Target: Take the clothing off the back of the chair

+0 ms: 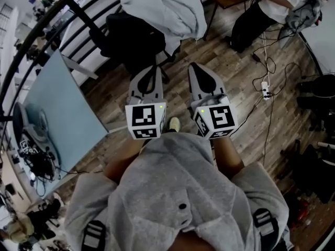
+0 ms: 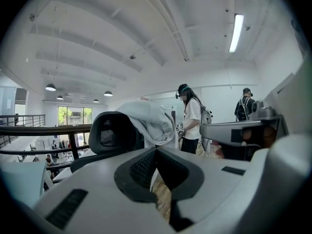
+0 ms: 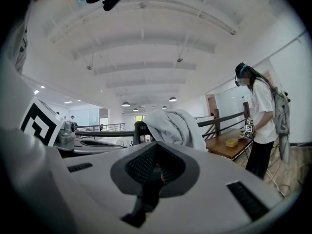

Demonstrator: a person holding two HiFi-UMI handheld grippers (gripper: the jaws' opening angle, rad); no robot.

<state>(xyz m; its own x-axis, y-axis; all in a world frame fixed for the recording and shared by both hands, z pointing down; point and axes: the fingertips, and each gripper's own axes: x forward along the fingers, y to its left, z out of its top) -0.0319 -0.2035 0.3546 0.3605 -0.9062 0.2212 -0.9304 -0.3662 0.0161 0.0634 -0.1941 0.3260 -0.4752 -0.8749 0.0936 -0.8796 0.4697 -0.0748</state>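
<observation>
Head view: grey clothing (image 1: pixel 167 7) hangs draped over the back of the black chair (image 1: pixel 128 38), well ahead. Left gripper (image 1: pixel 152 69) & right gripper (image 1: pixel 195 67): jaws pressed together, empty, aimed at it, prob. for the approach.

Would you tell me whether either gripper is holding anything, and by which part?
Nothing is held: the left gripper and right gripper both have jaws together and empty, short of the grey garment draped on the chair.
</observation>
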